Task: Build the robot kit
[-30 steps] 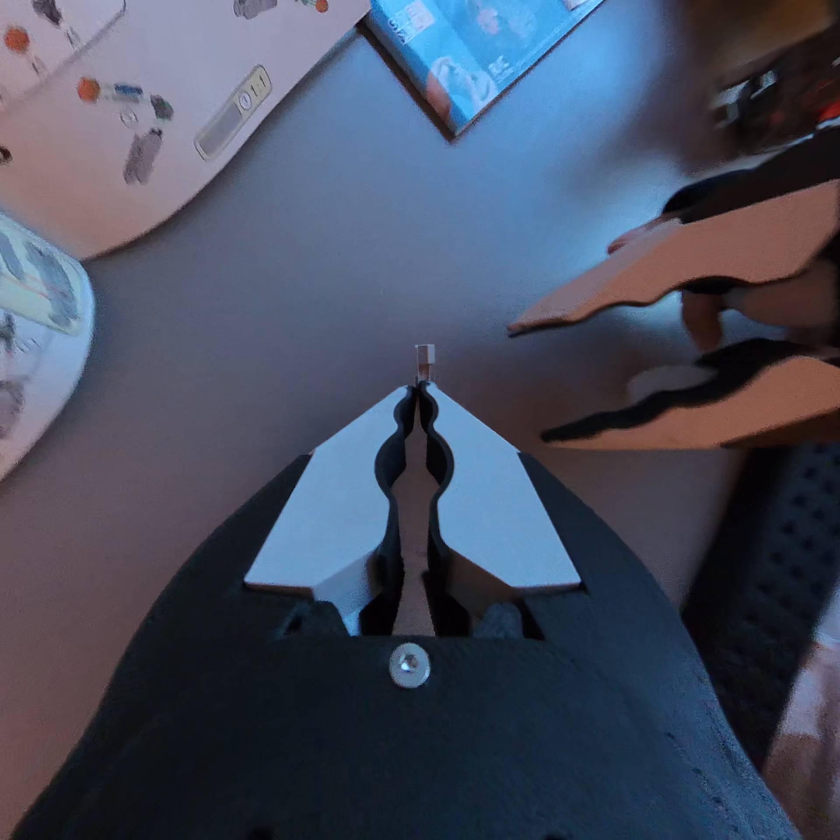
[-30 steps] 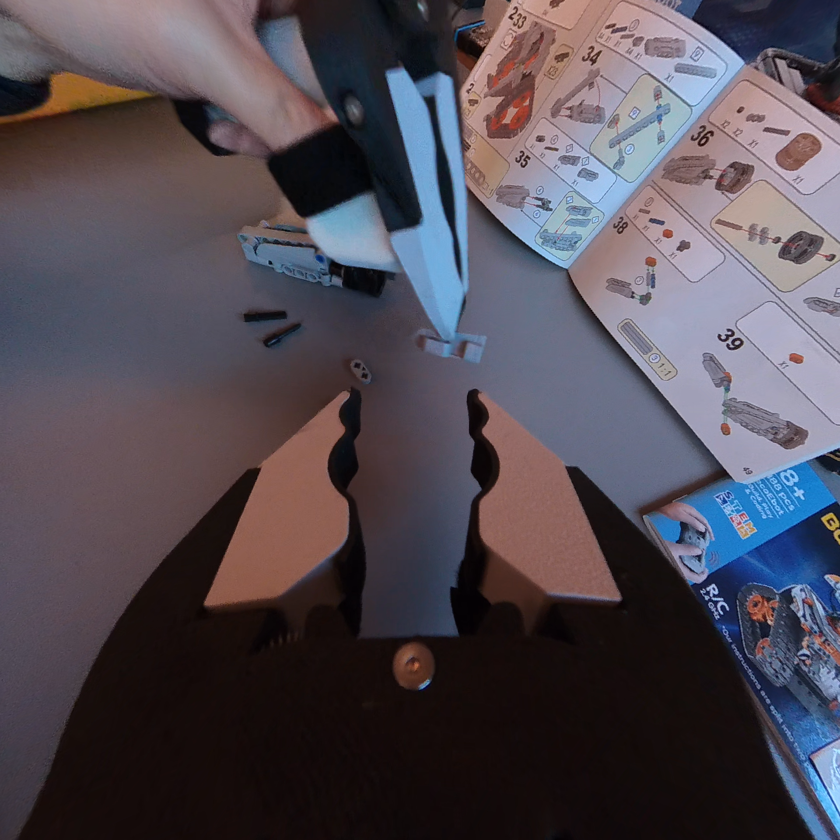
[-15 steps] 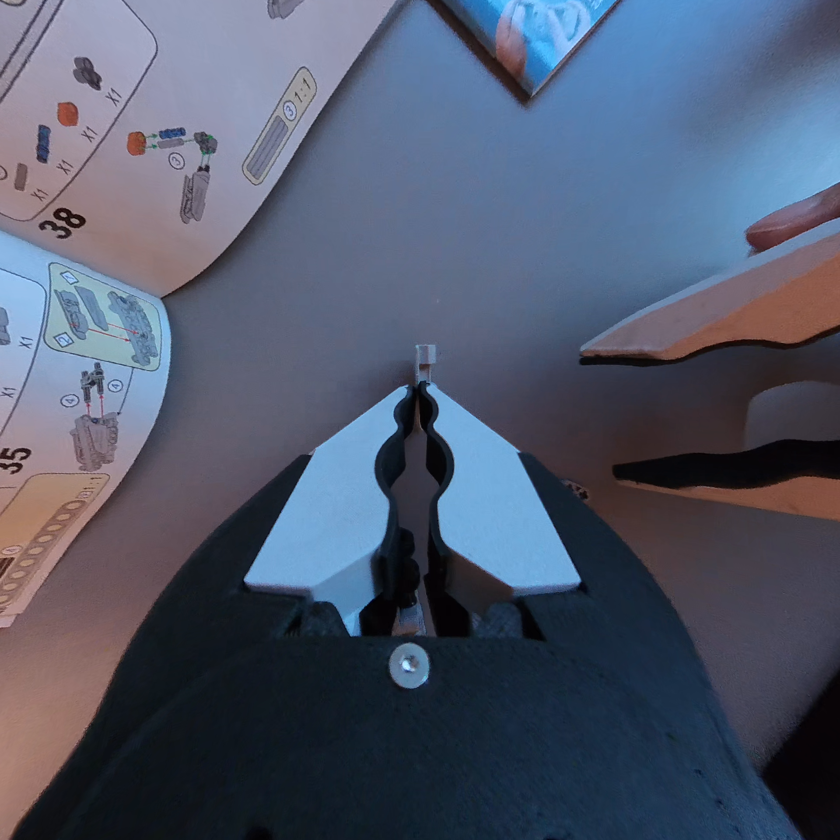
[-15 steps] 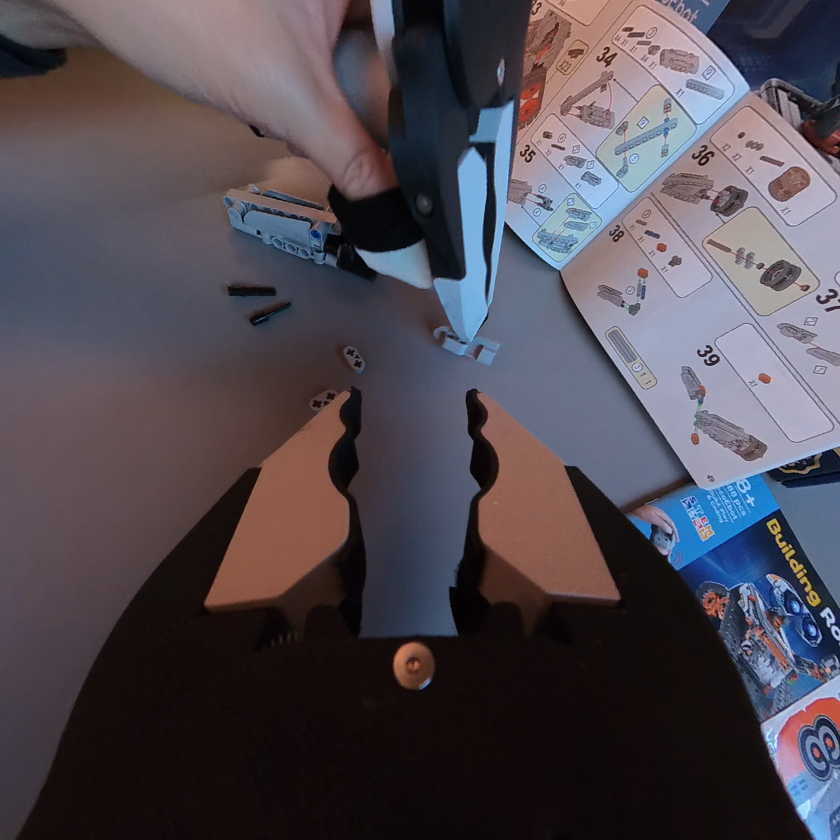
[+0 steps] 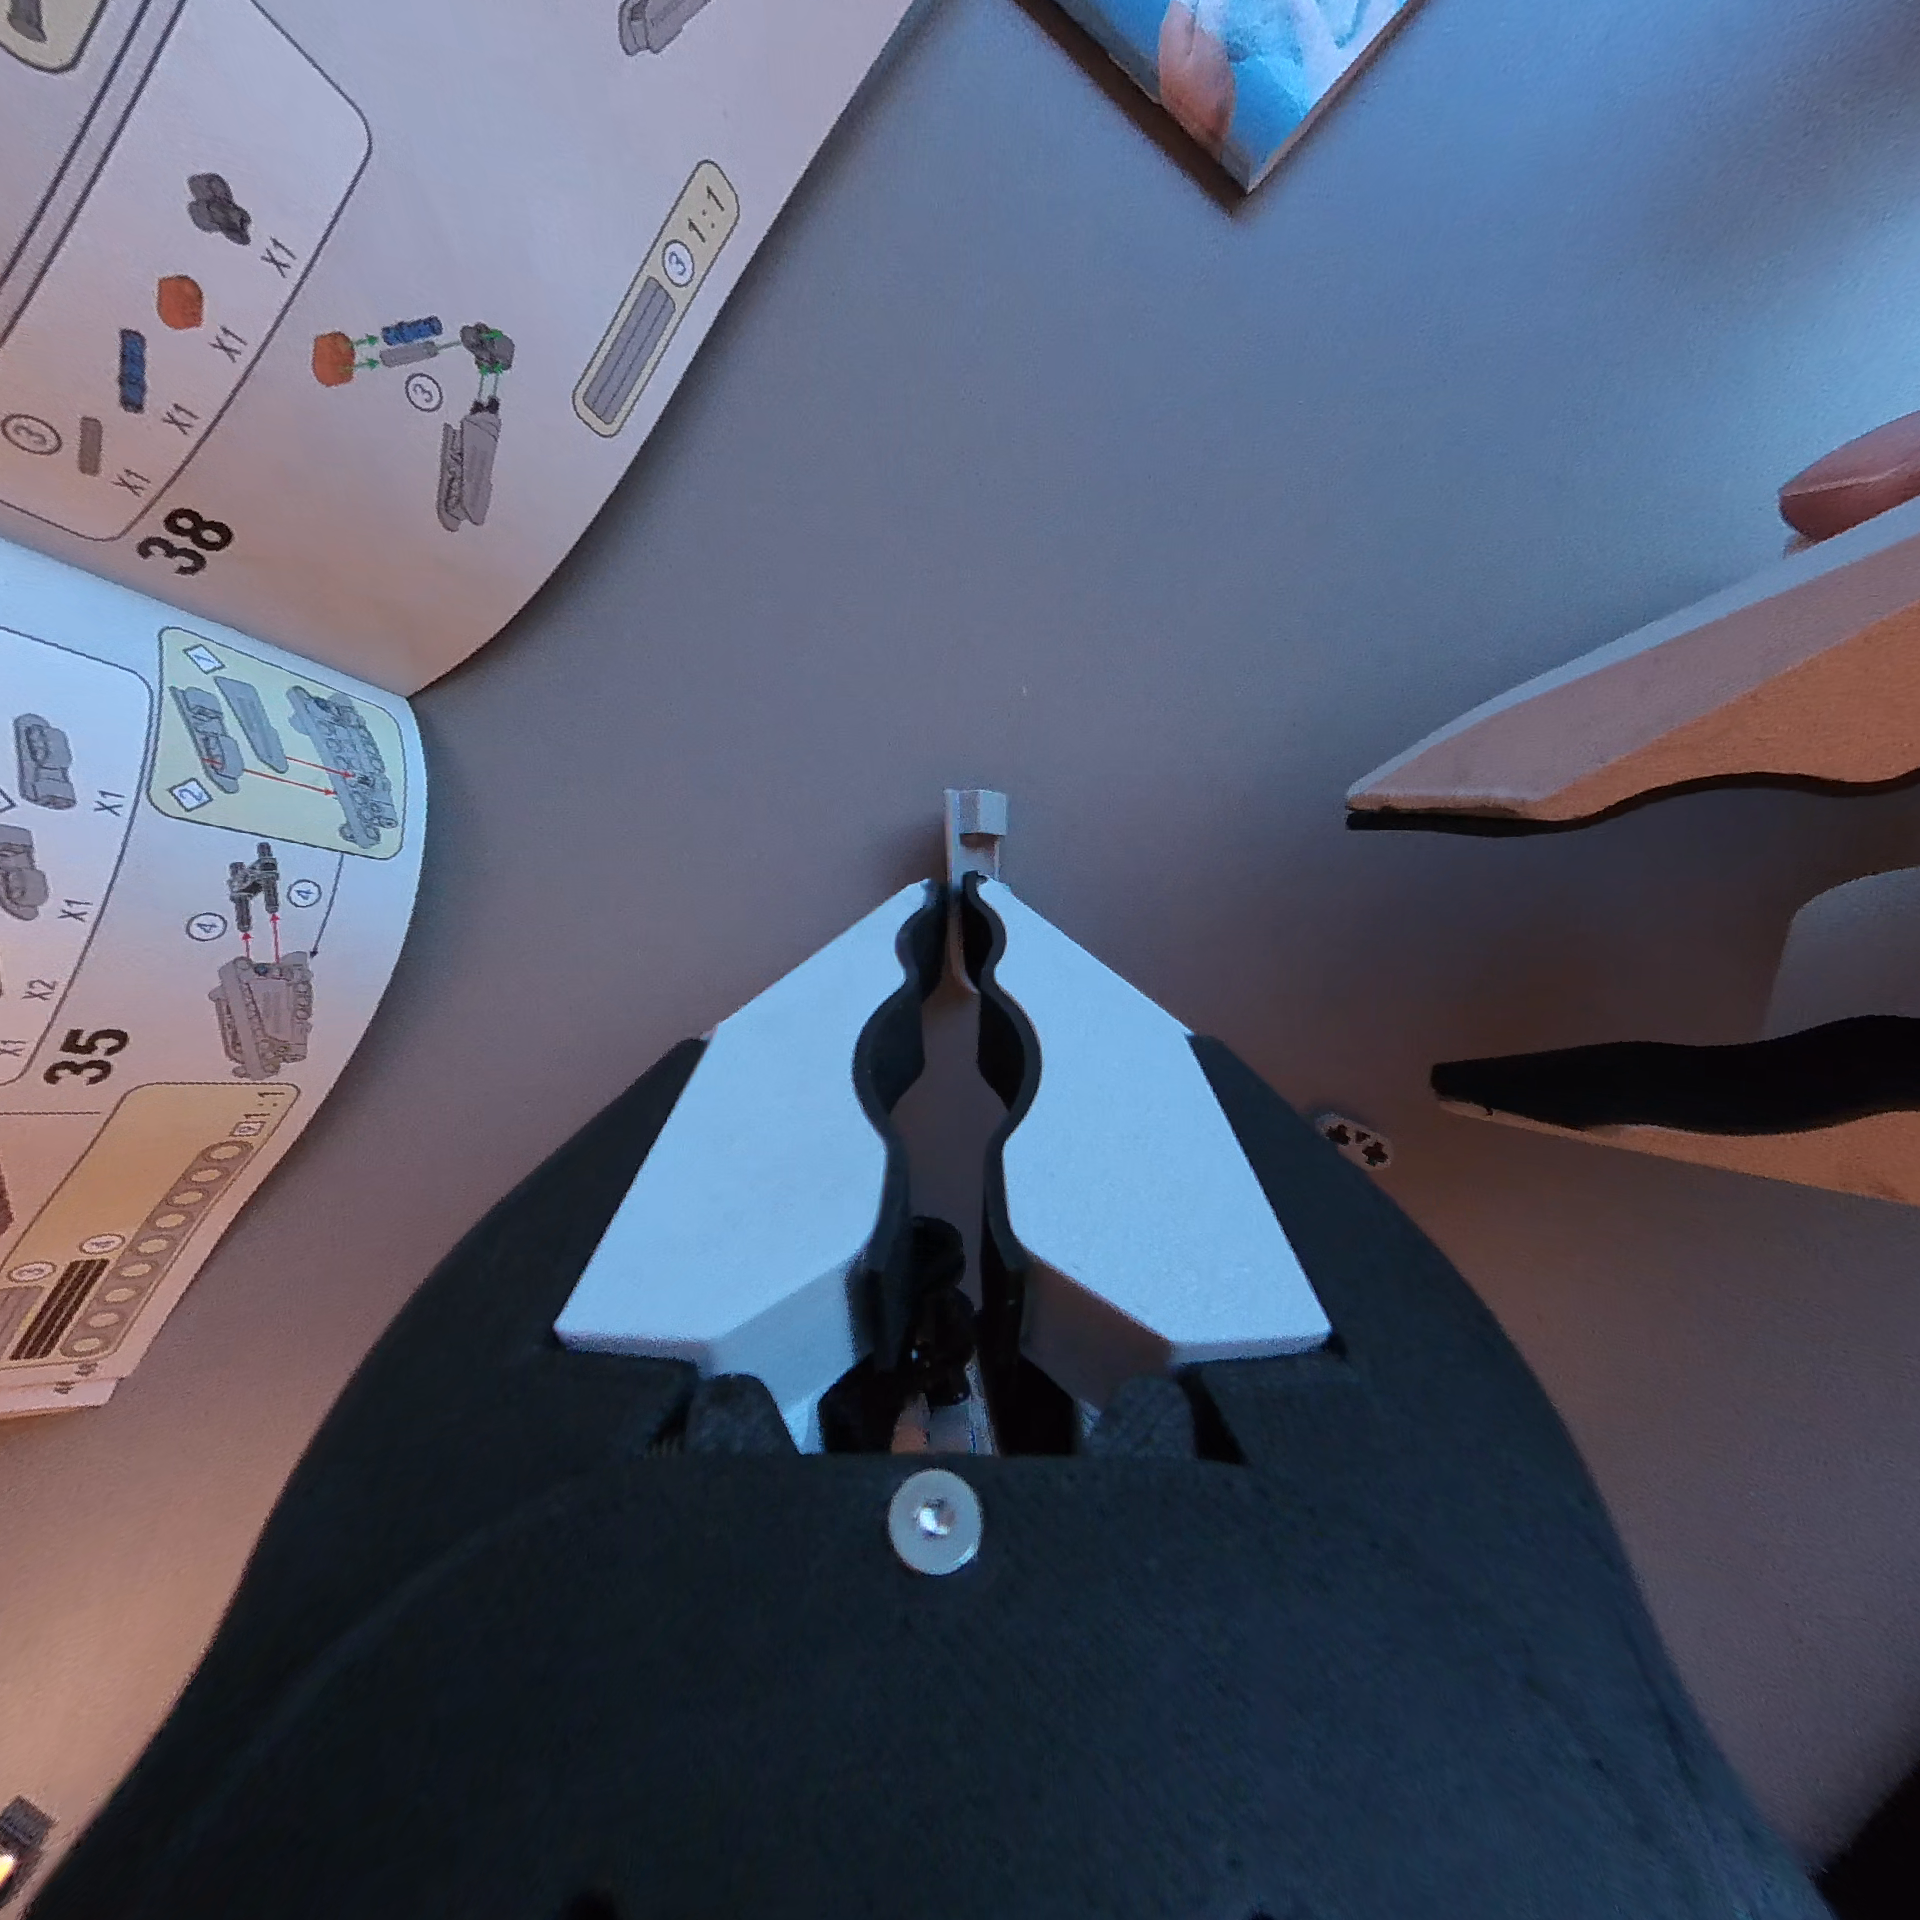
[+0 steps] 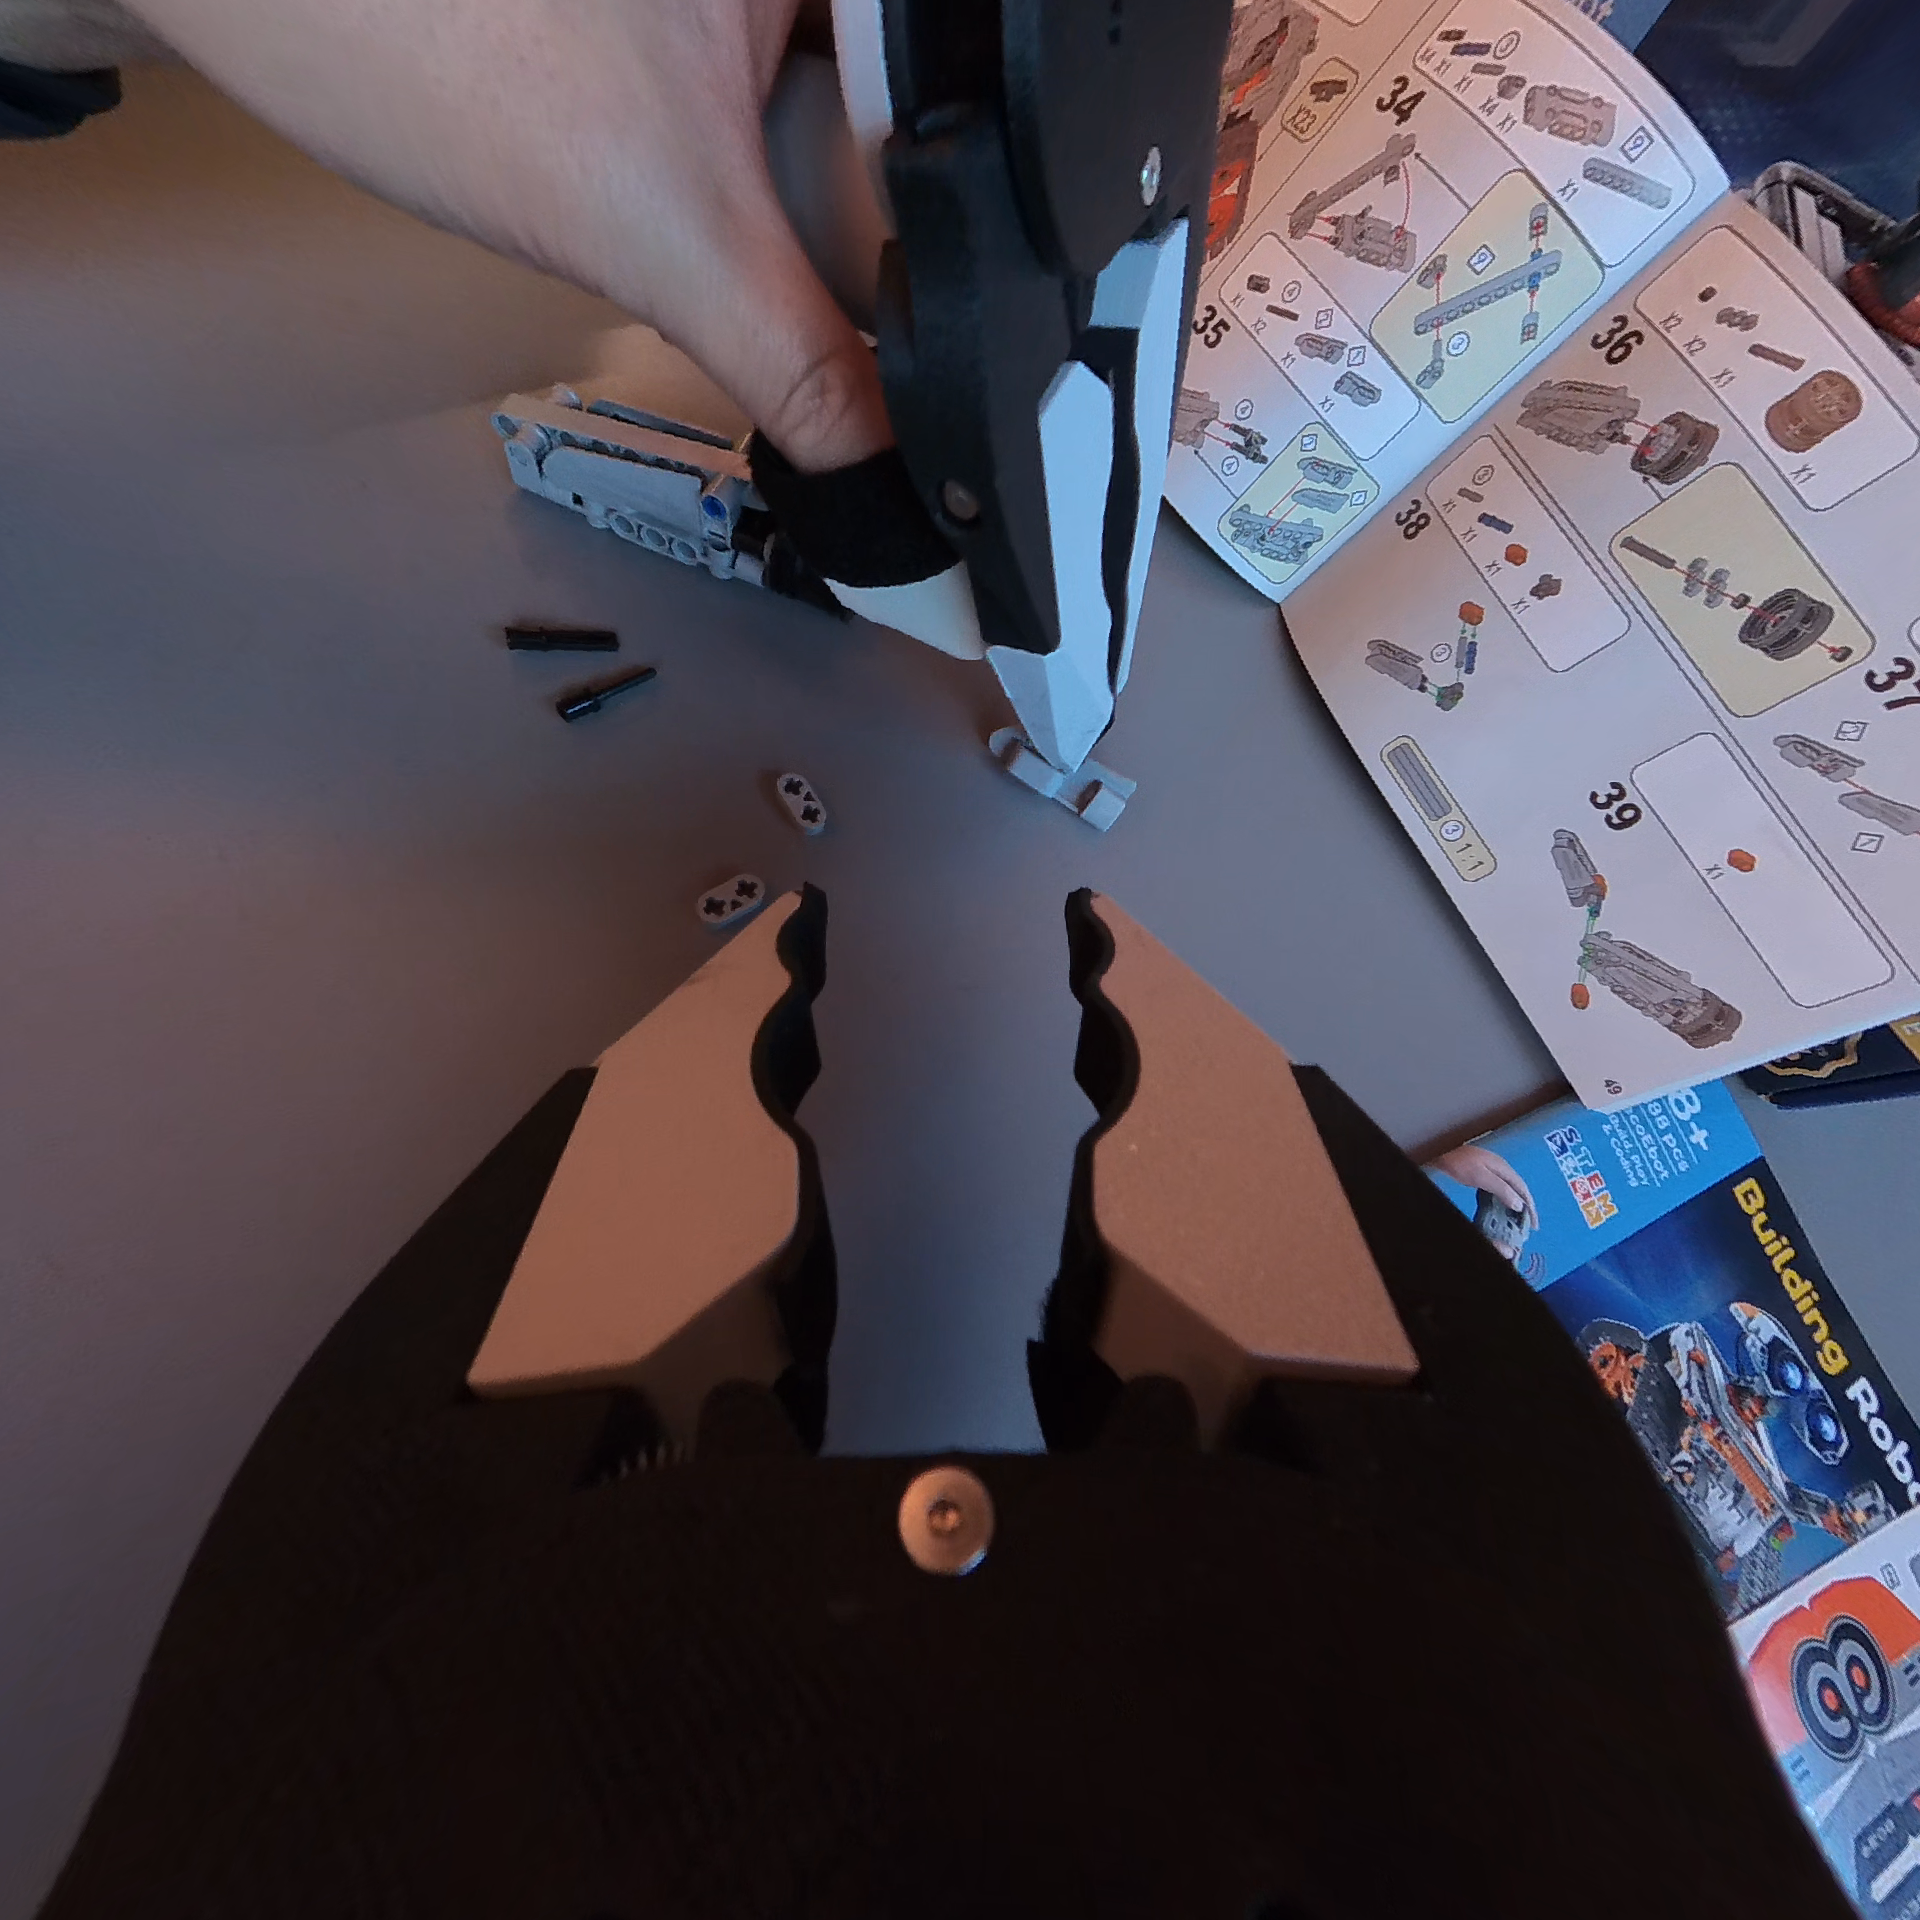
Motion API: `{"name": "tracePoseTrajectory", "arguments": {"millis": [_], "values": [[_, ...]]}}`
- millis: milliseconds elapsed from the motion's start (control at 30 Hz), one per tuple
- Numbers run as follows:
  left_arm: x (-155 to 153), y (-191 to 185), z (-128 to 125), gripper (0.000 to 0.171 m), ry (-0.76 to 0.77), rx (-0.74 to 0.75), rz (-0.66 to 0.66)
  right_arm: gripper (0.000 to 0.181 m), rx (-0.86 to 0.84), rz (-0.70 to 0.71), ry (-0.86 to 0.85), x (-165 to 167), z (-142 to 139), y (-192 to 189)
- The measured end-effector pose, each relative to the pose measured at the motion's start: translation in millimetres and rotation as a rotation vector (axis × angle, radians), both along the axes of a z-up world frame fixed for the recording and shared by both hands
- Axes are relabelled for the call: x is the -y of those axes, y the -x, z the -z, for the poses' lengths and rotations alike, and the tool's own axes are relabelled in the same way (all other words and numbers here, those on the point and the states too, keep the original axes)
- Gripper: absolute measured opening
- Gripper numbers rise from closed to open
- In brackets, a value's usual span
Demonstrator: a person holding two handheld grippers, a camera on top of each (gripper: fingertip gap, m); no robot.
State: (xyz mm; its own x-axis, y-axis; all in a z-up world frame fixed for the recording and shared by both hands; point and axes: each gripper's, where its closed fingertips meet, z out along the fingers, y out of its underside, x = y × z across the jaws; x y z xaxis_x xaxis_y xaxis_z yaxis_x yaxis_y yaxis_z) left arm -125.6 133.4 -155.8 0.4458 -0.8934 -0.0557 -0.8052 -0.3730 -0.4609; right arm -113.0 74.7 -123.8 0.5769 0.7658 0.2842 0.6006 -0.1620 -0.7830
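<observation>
My left gripper (image 5: pixel 958 883) is shut on a small grey building-set piece (image 5: pixel 975 831), which sticks out past the fingertips. In the right wrist view the same gripper (image 6: pixel 1060 748) points down, held by a hand (image 6: pixel 623 197), and the grey piece (image 6: pixel 1060 784) rests on or just above the grey table (image 6: pixel 260 831). My right gripper (image 6: pixel 940 899) is open and empty, a short way in front of that piece. It also shows at the right of the left wrist view (image 5: pixel 1392 935), open.
An open instruction booklet (image 6: pixel 1558 520) lies at the right, a blue box (image 6: pixel 1714 1351) below it. A grey assembled block (image 6: pixel 623 488), two black pins (image 6: pixel 582 665) and two small grey links (image 6: pixel 800 800) lie to the left of the piece.
The left gripper has swung more upright and carried the grey piece down towards the table. The right gripper has stayed open and drawn back slightly.
</observation>
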Motion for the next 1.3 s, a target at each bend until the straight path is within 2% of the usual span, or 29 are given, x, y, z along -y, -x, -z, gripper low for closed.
{"name": "tracePoseTrajectory", "arguments": {"millis": [100,233,333,467,600,733,800,867,933,1000,1100,1200,1300], "values": [[-1,-1,-1,0.011,0.008,0.025,-0.007,0.045,0.007,0.003,-0.002,-1,0,-2],[1,-4,-12,0.013,0.049,0.109,-0.023,0.045,0.004,0.011,0.004,-3,1,-4],[-2,2,-29,0.012,0.047,0.159,-0.048,0.045,0.005,0.018,0.009,-5,2,-6],[-7,18,-63,0.012,0.008,0.224,-0.091,0.045,0.007,0.032,0.015,-8,3,-10],[-7,41,-116,0.008,-0.083,0.311,-0.130,0.045,0.014,0.061,0.015,-14,3,-19],[21,57,-206,0.007,-0.200,0.535,-0.110,0.044,0.039,0.106,0.017,-20,6,-31],[40,76,-242,0.009,-0.267,0.601,-0.115,0.044,0.042,0.128,0.033,-22,9,-37],[61,100,-268,0.010,-0.315,0.636,-0.126,0.044,0.042,0.147,0.032,-24,10,-44],[78,133,-283,0.016,-0.371,0.624,-0.174,0.044,0.035,0.158,0.038,-24,10,-50],[91,178,-280,0.017,-0.412,0.541,-0.250,0.044,0.033,0.165,0.053,-23,12,-52],[107,263,-258,0.022,-0.415,0.411,-0.444,0.043,0.063,0.165,0.041,-24,17,-52],[127,332,-221,0.024,-0.330,0.371,-0.605,0.042,0.133,0.189,0.021,-28,26,-61],[142,386,-171,0.028,-0.216,0.283,-0.728,0.039,0.087,0.222,0.053,-30,28,-62]]}}
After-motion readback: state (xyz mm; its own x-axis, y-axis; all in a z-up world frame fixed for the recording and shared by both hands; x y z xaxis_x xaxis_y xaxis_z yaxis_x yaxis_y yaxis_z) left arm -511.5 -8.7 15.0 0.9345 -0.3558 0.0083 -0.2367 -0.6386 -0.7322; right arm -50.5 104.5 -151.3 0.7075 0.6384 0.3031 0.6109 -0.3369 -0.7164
